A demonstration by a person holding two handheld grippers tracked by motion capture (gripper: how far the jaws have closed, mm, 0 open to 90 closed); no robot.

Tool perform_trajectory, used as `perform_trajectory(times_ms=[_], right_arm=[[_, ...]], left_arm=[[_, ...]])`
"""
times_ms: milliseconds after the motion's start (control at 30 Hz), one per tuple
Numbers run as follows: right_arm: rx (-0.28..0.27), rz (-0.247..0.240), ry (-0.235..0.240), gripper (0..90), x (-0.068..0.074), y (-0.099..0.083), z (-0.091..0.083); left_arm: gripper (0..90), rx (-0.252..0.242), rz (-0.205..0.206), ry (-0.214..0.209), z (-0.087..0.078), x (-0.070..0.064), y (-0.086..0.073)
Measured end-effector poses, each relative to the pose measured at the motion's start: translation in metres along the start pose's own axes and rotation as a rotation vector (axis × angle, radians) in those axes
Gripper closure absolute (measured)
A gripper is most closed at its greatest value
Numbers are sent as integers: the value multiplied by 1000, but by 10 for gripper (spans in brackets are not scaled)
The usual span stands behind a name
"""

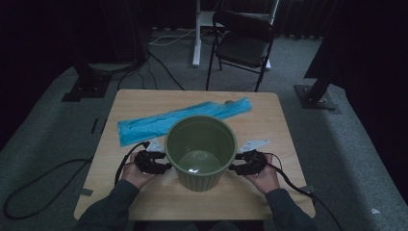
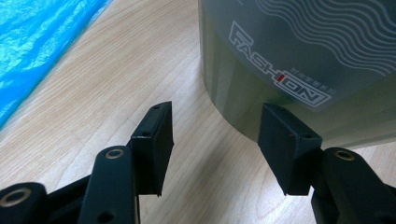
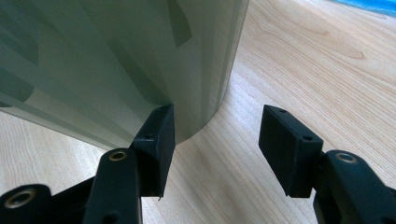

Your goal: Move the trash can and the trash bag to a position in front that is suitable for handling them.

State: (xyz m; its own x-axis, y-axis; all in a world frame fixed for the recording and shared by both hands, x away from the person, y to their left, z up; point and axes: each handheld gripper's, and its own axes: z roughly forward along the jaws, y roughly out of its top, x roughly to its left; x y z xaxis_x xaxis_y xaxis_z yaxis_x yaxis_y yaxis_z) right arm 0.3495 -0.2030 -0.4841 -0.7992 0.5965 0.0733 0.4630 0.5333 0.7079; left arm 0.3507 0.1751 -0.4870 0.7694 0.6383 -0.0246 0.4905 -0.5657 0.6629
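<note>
The bin (image 1: 200, 151) stands upright mid-table and blocks the straight way between the 2 grippers: the left gripper (image 1: 162, 165) sits just beside its left wall, the right gripper (image 1: 235, 167) just beside its right. Behind the bin, a blue bag (image 1: 159, 121) lies across the table (image 1: 269, 120). The front strip and right side are bare wood.

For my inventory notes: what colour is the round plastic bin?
Olive green round plastic bin, clearest in the high view.
</note>
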Motion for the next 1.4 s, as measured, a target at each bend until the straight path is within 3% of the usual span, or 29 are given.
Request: perform_trajectory(times_ms=[233,667,800,900,1100,1400], right_arm=[[1,16,-26,450,-7,-2,-3],[-7,55,-95,463,-23,-9,-13],[-12,57,-88,460,-25,-9,-13],[-10,58,-86,455,-25,-9,-12],[-13,54,-80,453,-26,-8,-12],[-14,55,-79,447,-28,-9,-13]], left_arm=[[491,-6,4,13,11,1,13],[514,-2,4,-30,28,-3,27],[504,16,17,-15,29,-1,26],[524,42,33,20,27,5,24],[529,36,-21,59,21,27,22],[528,33,-67,121,15,63,24]])
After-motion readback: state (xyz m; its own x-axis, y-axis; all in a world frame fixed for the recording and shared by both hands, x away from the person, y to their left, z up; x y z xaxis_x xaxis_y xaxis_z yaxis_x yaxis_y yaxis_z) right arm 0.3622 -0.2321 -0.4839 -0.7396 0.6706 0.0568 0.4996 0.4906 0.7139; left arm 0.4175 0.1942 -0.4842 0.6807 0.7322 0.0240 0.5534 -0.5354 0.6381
